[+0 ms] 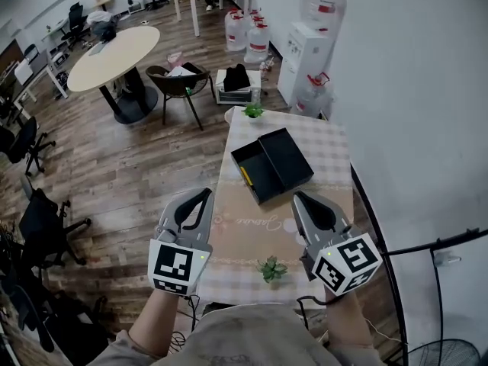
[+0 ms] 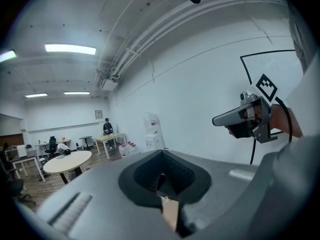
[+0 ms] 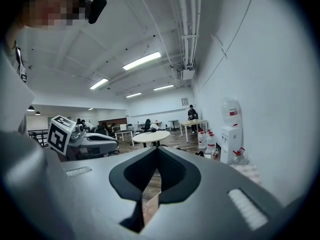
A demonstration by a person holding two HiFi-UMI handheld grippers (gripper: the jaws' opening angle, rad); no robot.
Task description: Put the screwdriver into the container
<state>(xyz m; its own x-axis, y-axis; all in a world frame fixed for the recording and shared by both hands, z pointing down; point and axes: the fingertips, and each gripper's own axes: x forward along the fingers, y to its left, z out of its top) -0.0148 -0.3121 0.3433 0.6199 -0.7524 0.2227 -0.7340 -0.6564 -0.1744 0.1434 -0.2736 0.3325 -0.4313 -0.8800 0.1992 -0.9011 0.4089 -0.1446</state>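
A black container (image 1: 259, 175) stands open in the middle of the checked table (image 1: 328, 155), its lid (image 1: 287, 156) lying against its right side. A thin yellow screwdriver (image 1: 245, 176) lies inside along the container's left wall. My left gripper (image 1: 204, 195) hovers over the table's near left edge, short of the container, with its jaws together and nothing in them. My right gripper (image 1: 299, 199) is level with it at the near right, also shut and empty. The left gripper view shows the right gripper (image 2: 239, 122), and the right gripper view shows the left gripper (image 3: 85, 144).
One small potted plant (image 1: 271, 268) sits at the table's near edge between the grippers, another (image 1: 253, 111) at the far end. Beyond the table are a water dispenser (image 1: 313, 56), water bottles (image 1: 248, 30), a chair (image 1: 179, 82) and a round table (image 1: 114, 56). A white wall runs along the right.
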